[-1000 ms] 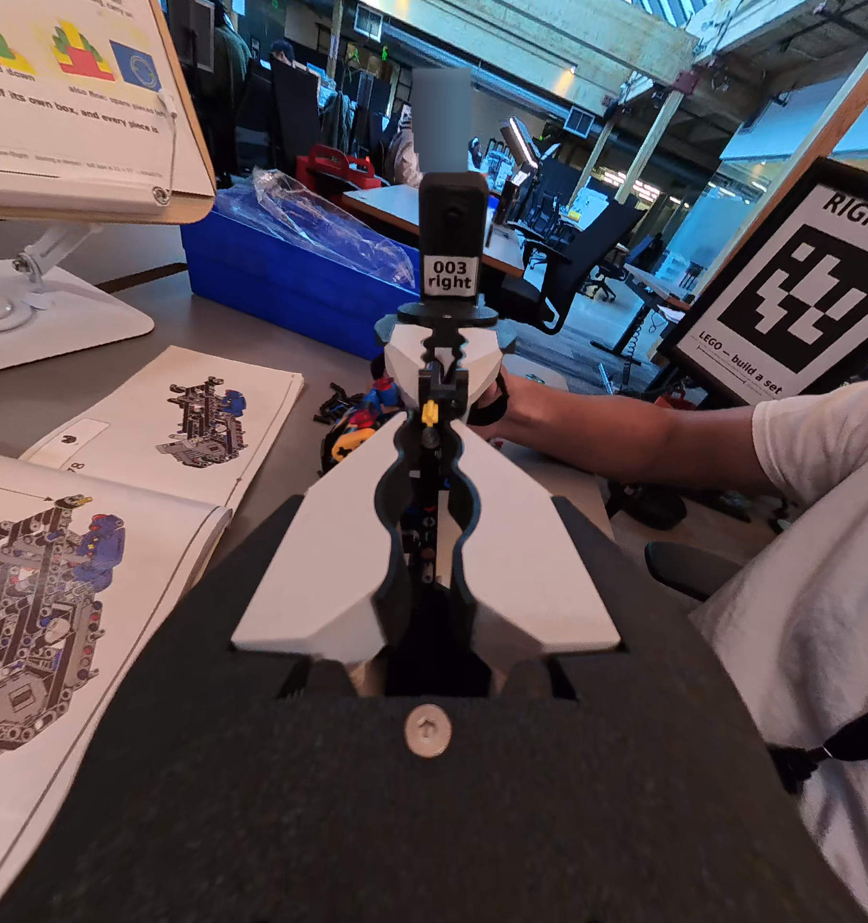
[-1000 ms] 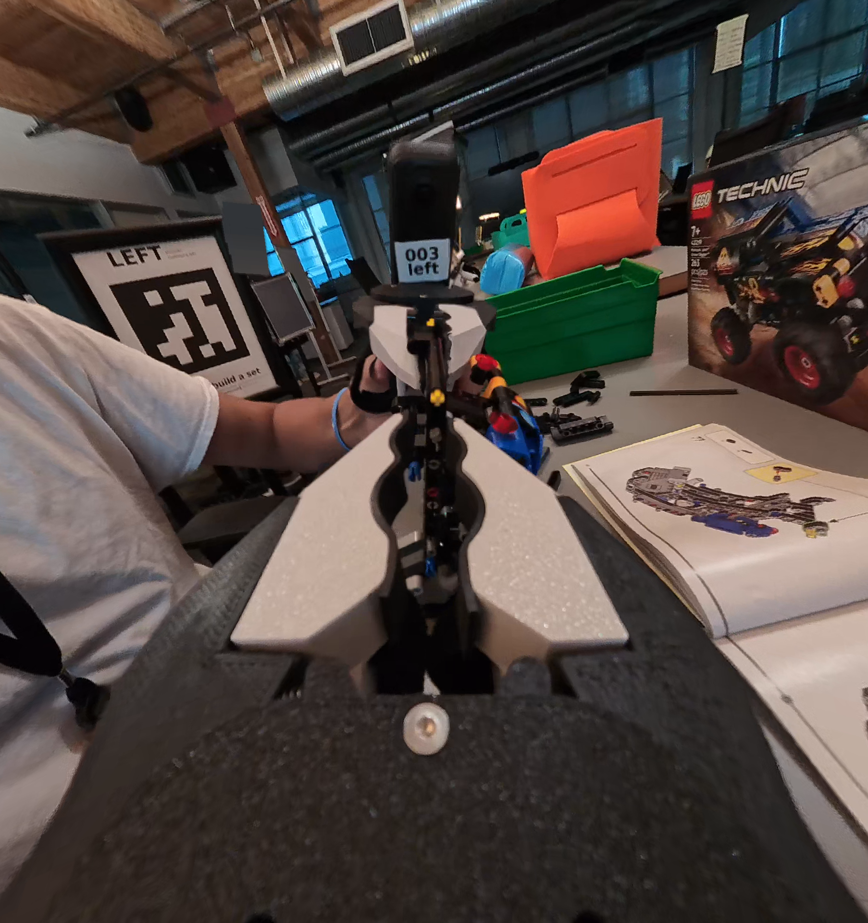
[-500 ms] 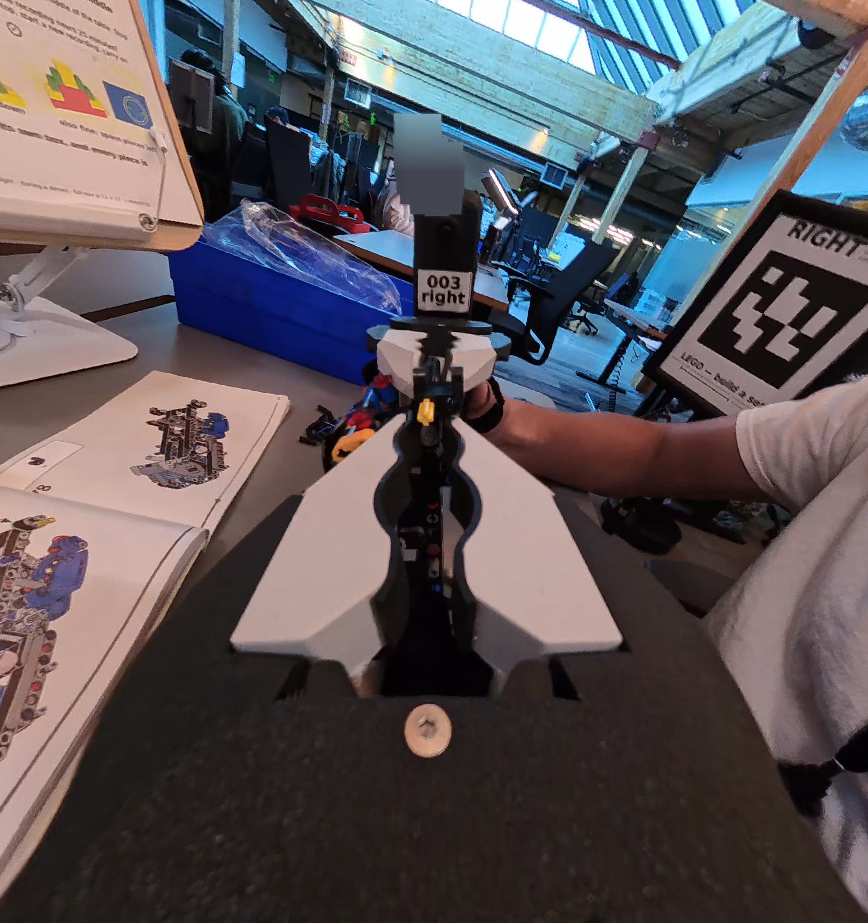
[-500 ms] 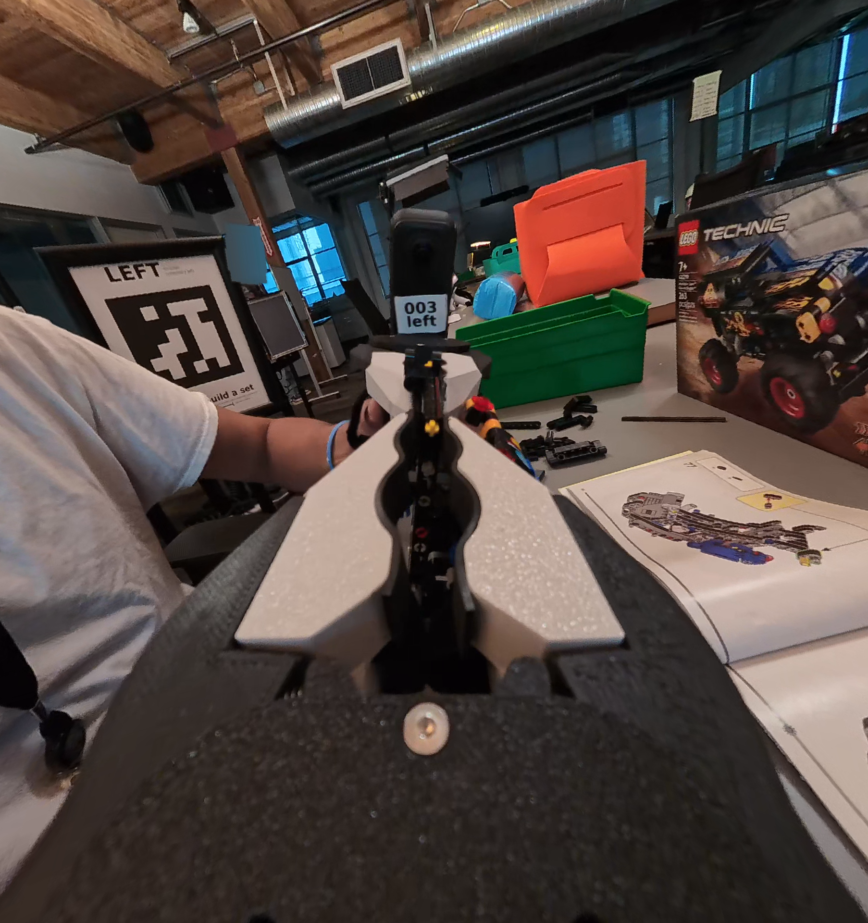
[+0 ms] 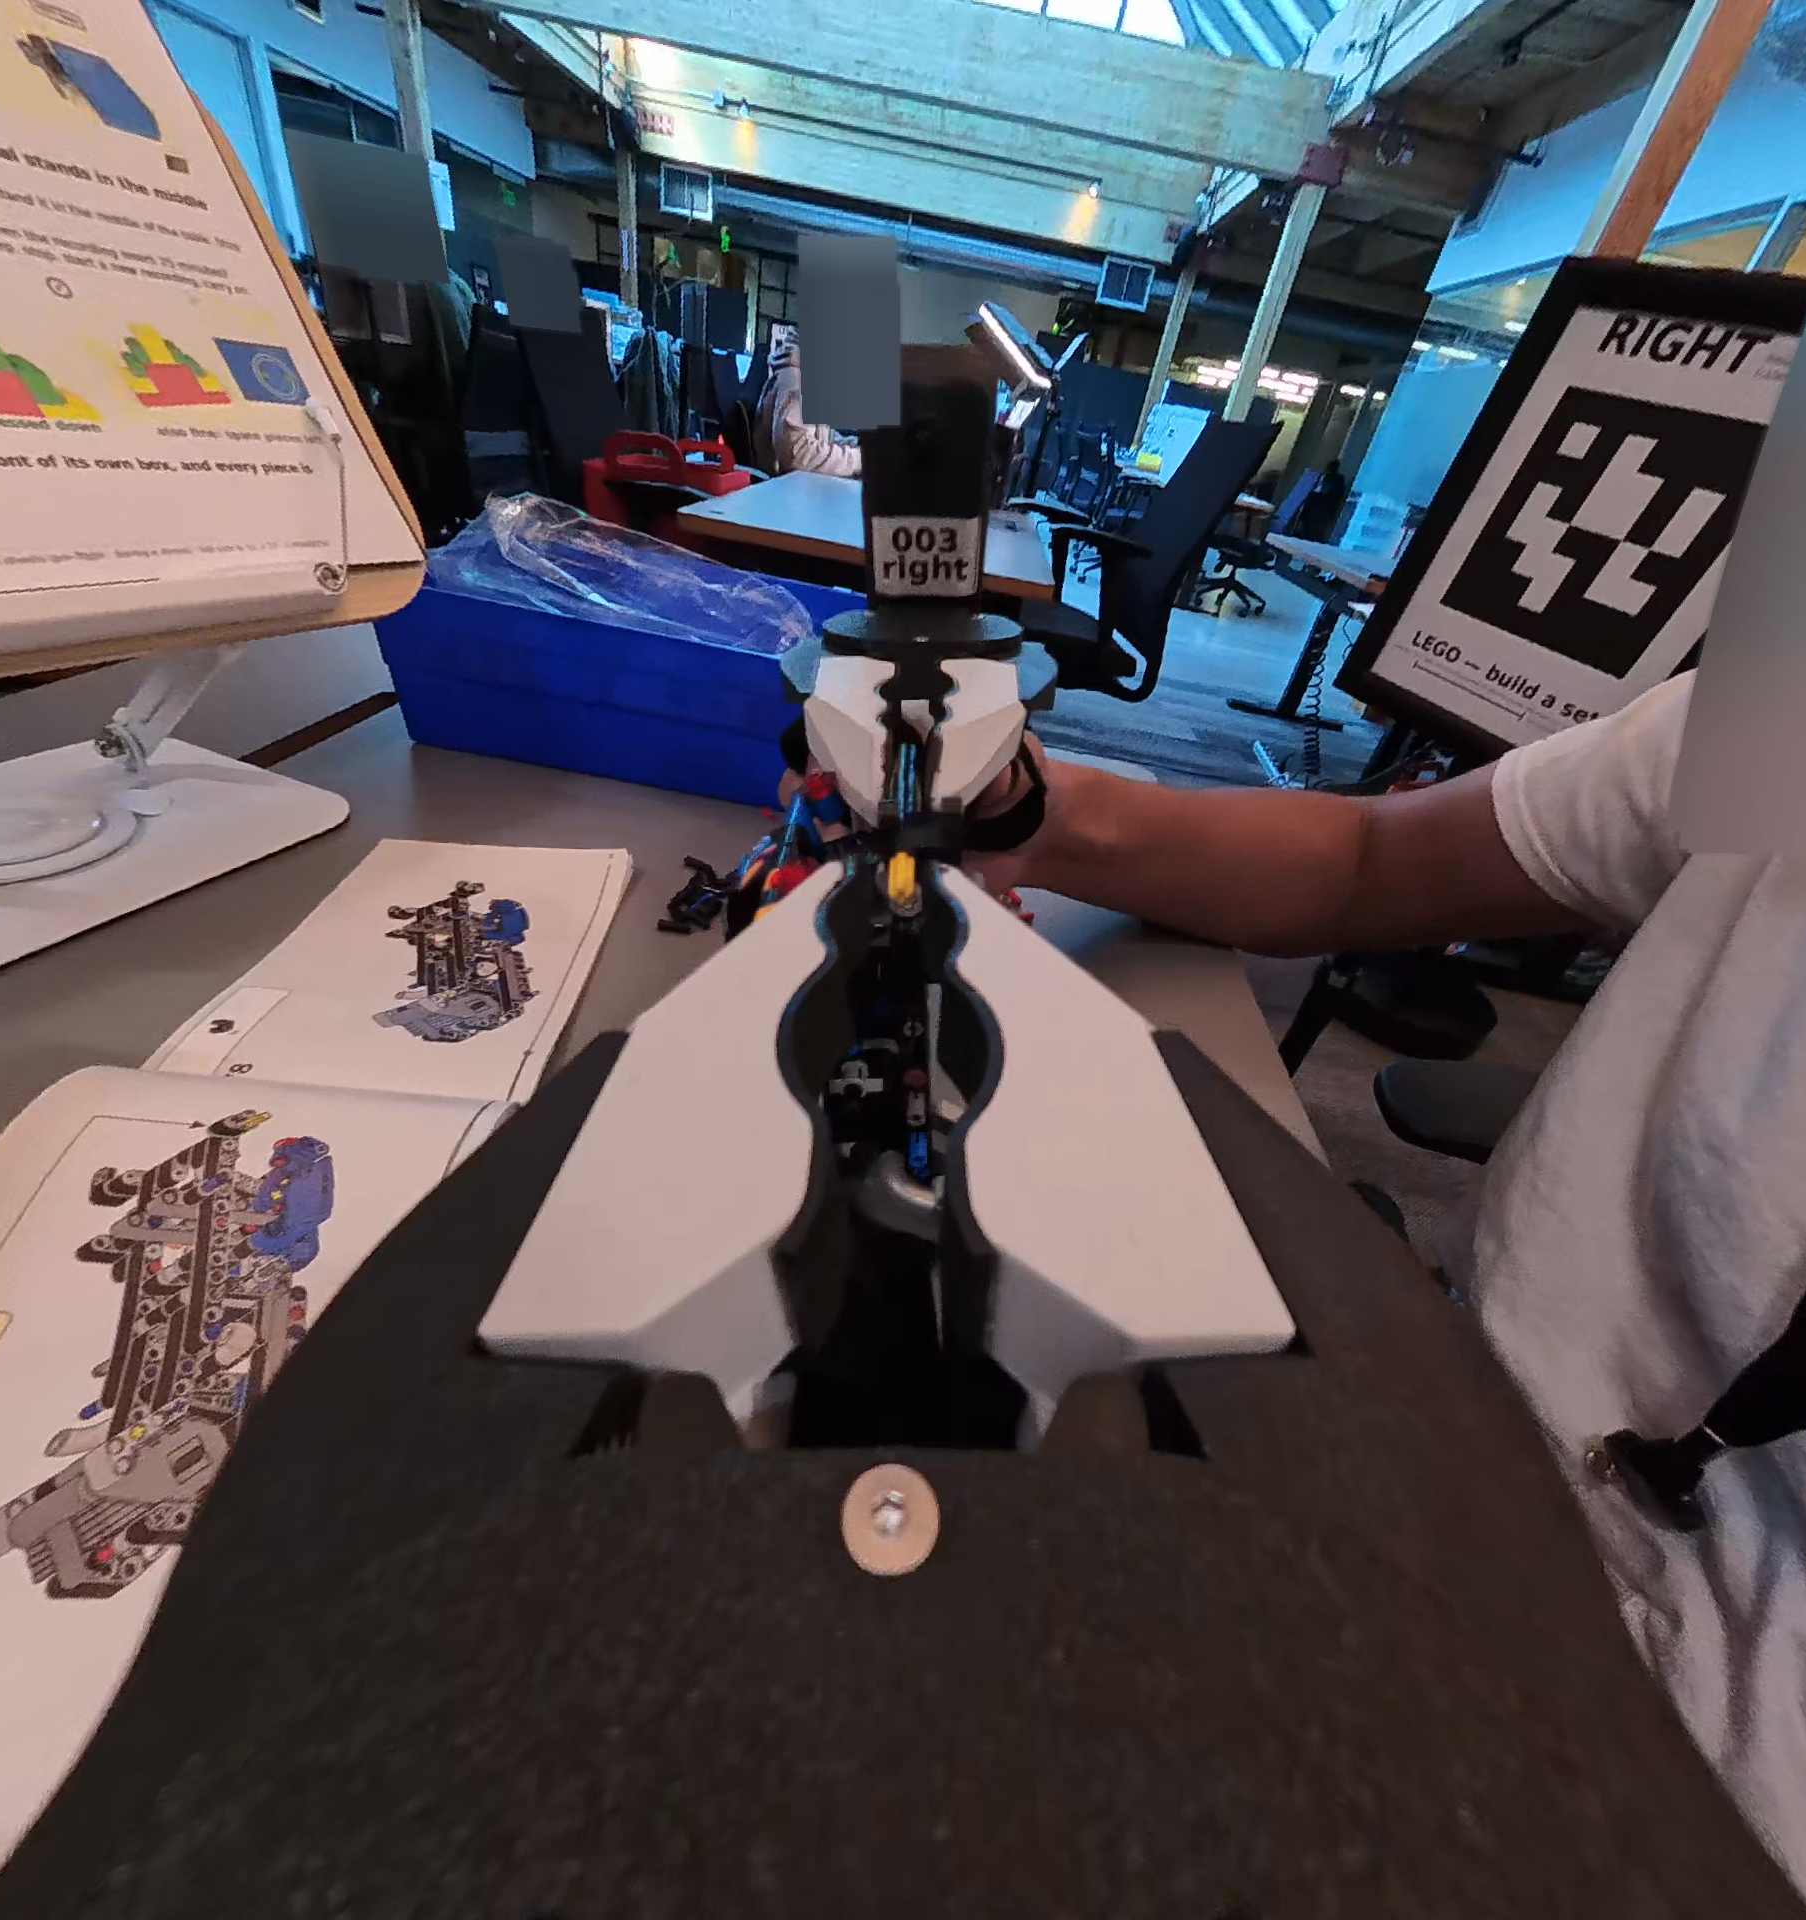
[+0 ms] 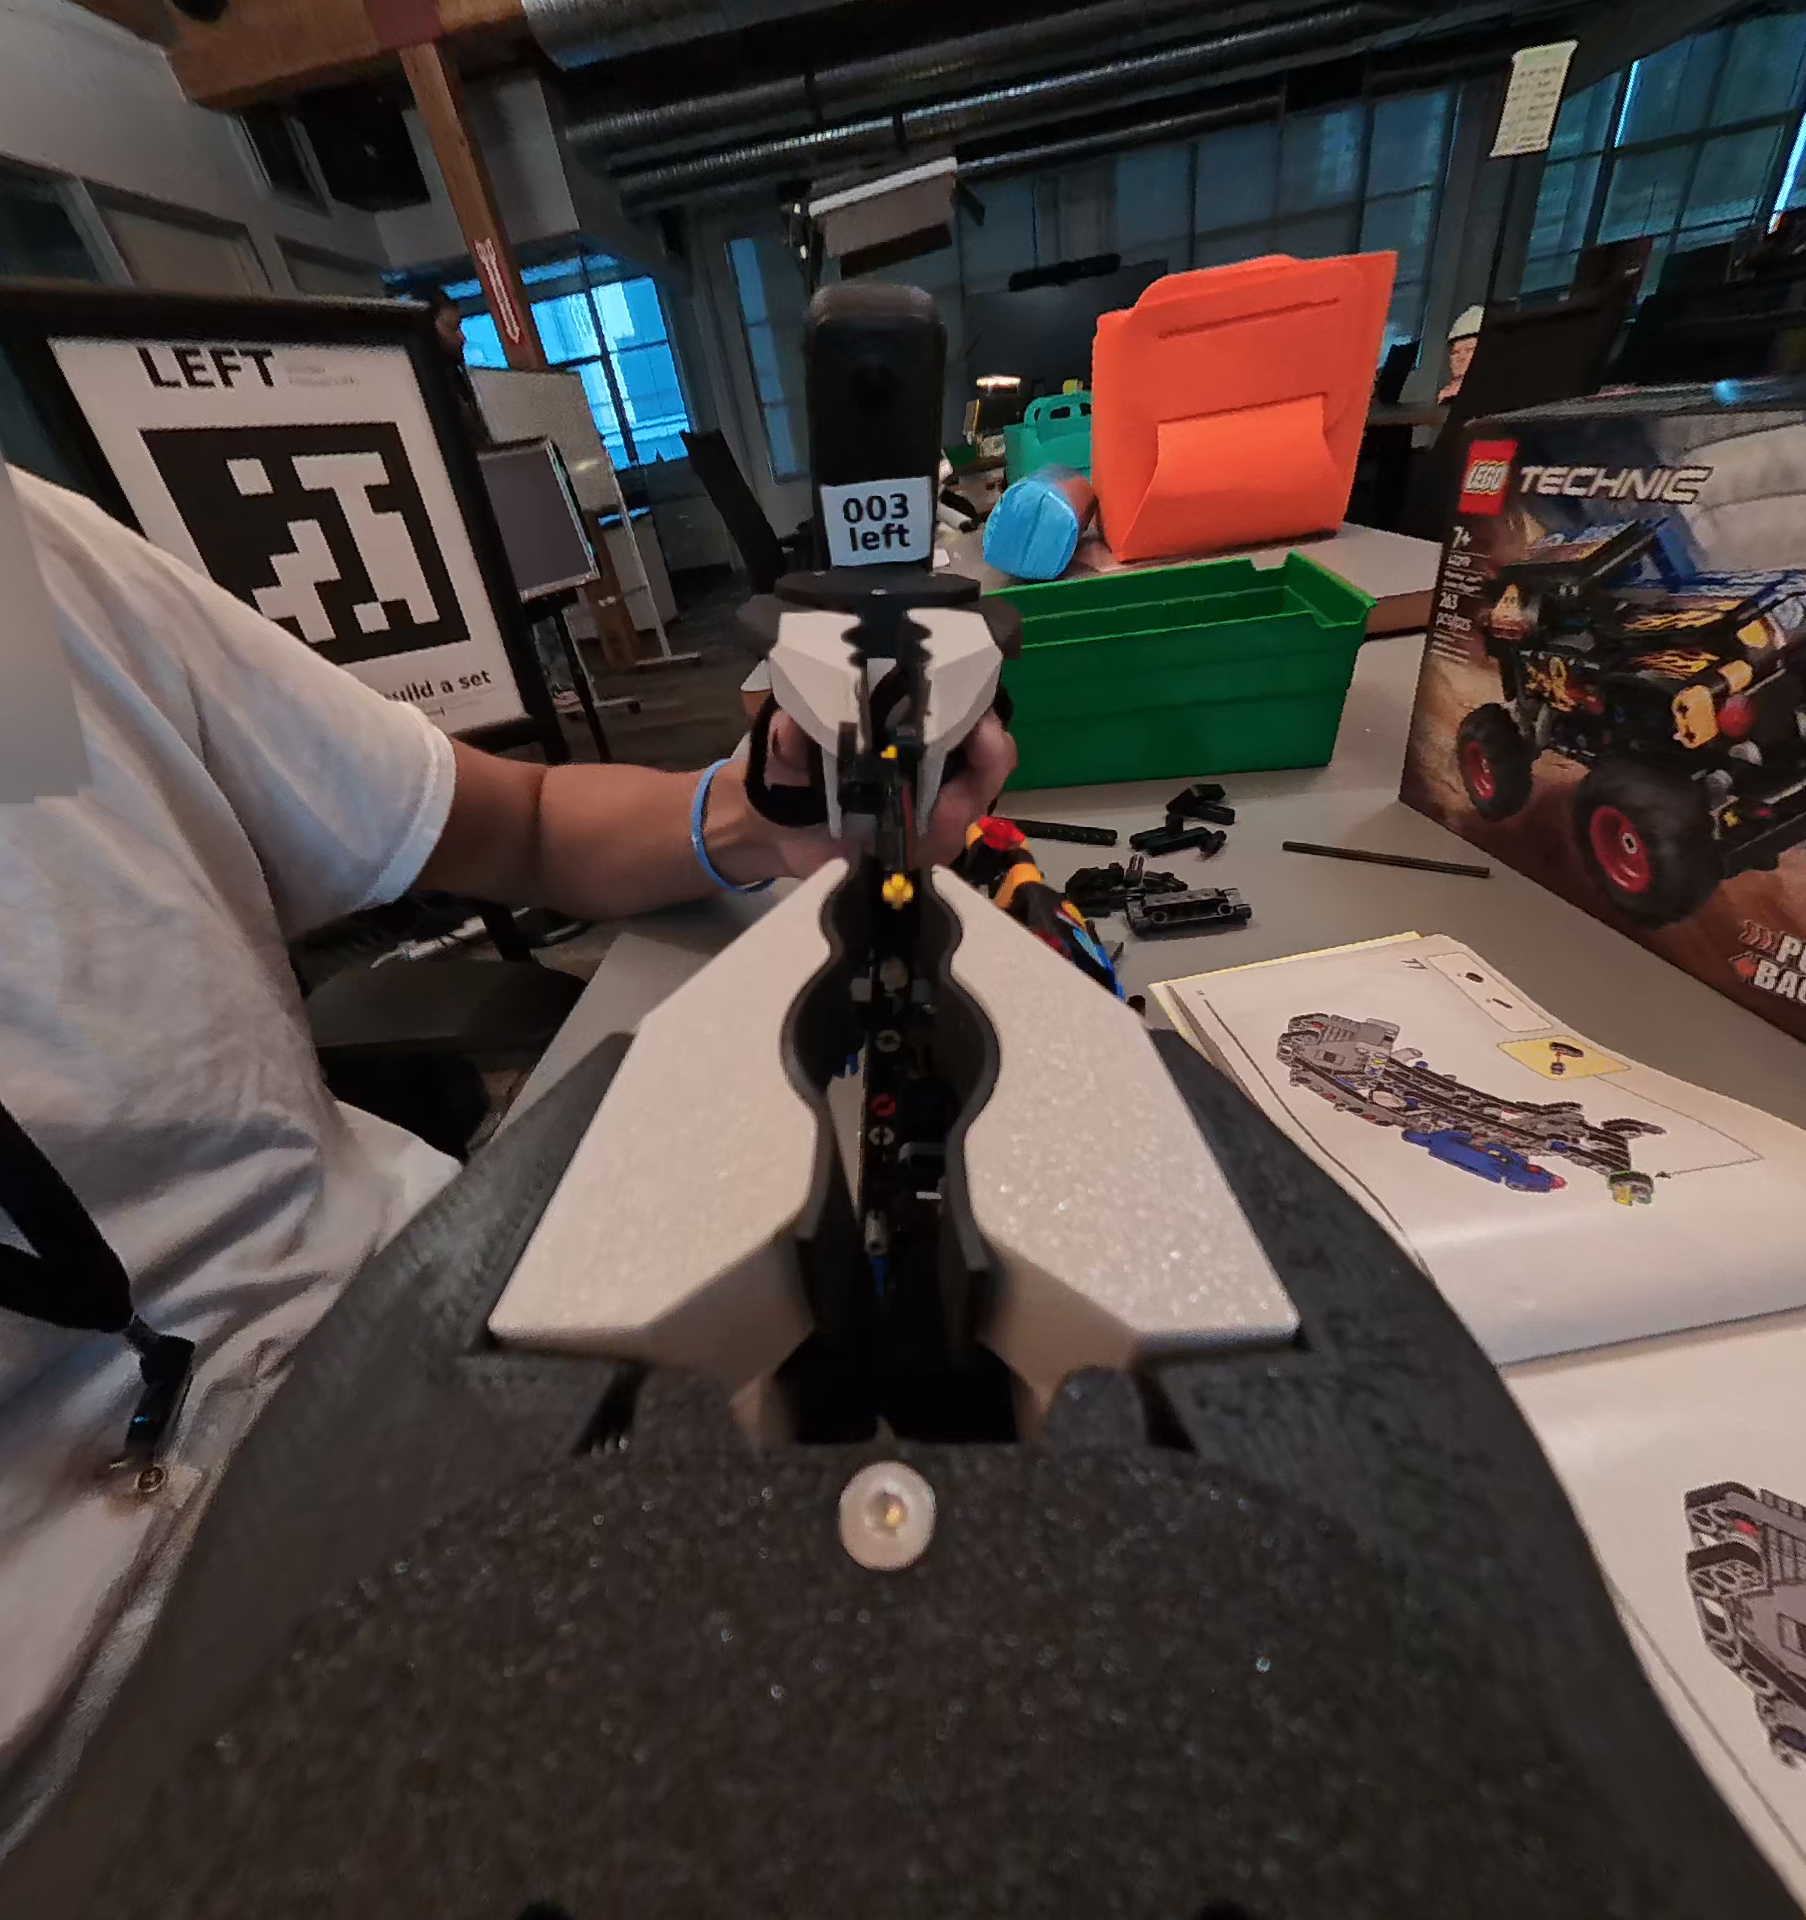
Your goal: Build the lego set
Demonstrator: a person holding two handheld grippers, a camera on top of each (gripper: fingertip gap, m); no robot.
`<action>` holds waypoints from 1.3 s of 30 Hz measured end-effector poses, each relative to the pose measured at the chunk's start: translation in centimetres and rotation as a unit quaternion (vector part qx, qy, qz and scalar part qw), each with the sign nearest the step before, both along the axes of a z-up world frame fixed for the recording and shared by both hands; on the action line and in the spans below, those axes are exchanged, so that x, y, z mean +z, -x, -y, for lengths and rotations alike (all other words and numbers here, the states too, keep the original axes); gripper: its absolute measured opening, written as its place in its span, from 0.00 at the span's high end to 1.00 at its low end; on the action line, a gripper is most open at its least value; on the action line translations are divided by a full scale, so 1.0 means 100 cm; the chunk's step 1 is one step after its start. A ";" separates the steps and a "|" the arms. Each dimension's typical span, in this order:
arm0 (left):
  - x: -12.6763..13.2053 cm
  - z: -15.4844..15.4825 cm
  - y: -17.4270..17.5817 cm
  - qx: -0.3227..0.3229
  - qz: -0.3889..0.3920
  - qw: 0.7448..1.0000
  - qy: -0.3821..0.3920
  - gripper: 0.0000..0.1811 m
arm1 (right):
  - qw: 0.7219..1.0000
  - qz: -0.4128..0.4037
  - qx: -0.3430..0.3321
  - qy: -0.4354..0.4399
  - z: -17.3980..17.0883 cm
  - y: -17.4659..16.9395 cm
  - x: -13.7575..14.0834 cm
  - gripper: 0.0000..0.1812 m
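A long black Lego chassis (image 5: 883, 1081) with blue, red and grey pins is held in the air, above the table edge, between my two grippers, which face each other. My left gripper (image 5: 894, 883) is shut on one end of it. My right gripper (image 6: 891, 883) is shut on the other end (image 6: 894, 1081). A yellow pin (image 5: 899, 871) sticks up where the two sets of fingertips nearly meet. The right gripper (image 5: 904, 821) shows opposite in the left wrist view, and the left gripper (image 6: 878, 821) in the right wrist view. The chassis' middle is hidden by the fingers.
An open instruction booklet (image 5: 442, 966) (image 6: 1450, 1091) lies on the grey table. Loose black parts (image 6: 1169, 894) and a coloured part pile (image 5: 774, 883) lie beyond it. A blue bin (image 5: 587, 665), green bin (image 6: 1169, 665), set box (image 6: 1657, 707) and a sheet on a stand (image 5: 130, 364) ring the work area. The grippers' ends are close to 4 cm from one another.
Both grippers stay shut on the chassis and have tilted and shifted slightly together. The background and booklet have moved a little in both views.
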State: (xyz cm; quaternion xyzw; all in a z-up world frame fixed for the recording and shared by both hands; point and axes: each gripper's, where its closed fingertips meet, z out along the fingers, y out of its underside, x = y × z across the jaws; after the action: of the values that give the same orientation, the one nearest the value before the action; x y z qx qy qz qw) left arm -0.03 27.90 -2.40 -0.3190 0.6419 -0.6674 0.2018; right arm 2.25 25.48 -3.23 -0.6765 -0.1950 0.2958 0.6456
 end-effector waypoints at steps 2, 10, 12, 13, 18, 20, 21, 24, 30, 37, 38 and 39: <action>-0.001 0.003 0.001 0.002 0.006 1.000 -0.014 0.99 | 1.000 0.010 -0.002 0.000 0.000 0.003 0.000 0.96; -0.003 0.005 0.002 0.006 0.014 0.999 -0.035 0.99 | 1.000 0.009 0.002 0.001 0.002 0.005 0.000 0.96; -0.003 0.006 0.002 0.005 0.013 0.999 -0.033 0.99 | 1.000 0.006 0.001 0.001 0.002 0.004 0.001 0.96; -0.003 0.006 0.002 0.006 0.013 0.999 -0.033 0.99 | 1.000 0.003 -0.001 0.001 0.002 0.004 0.001 0.96; -0.002 0.005 0.001 0.018 0.026 0.999 -0.030 0.99 | 1.000 -0.020 -0.011 -0.008 -0.003 0.006 0.004 0.91; -0.002 0.005 0.001 0.017 0.028 0.999 -0.030 0.99 | 1.000 -0.028 -0.010 -0.010 -0.003 0.006 0.005 0.91; -0.002 0.005 0.002 0.016 0.030 0.999 -0.030 0.99 | 0.999 -0.033 -0.009 -0.012 -0.003 0.006 0.005 0.91; -0.002 0.007 0.003 0.014 0.036 0.999 -0.037 0.99 | 0.999 -0.029 -0.008 -0.021 -0.003 0.007 0.007 0.90; -0.003 0.012 0.006 0.005 0.042 0.998 -0.043 0.99 | 0.999 0.017 0.000 -0.032 0.009 0.007 0.013 0.89; -0.003 0.022 0.010 -0.002 0.056 0.996 -0.071 0.99 | 0.993 0.121 -0.007 0.003 0.012 0.017 0.005 0.90; -0.003 0.024 0.011 -0.002 0.060 0.995 -0.082 0.99 | 0.990 0.139 -0.006 0.012 0.011 0.018 0.002 0.90; -0.003 0.025 0.012 -0.001 0.064 0.994 -0.092 0.99 | 0.988 0.156 -0.002 0.022 0.012 0.021 -0.001 0.92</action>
State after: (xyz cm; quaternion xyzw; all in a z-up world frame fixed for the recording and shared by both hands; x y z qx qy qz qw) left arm -1.24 25.38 -2.72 -0.2545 0.6869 -0.6248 0.2702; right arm 0.20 24.23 -3.31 -0.7286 -0.2852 0.1894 0.5933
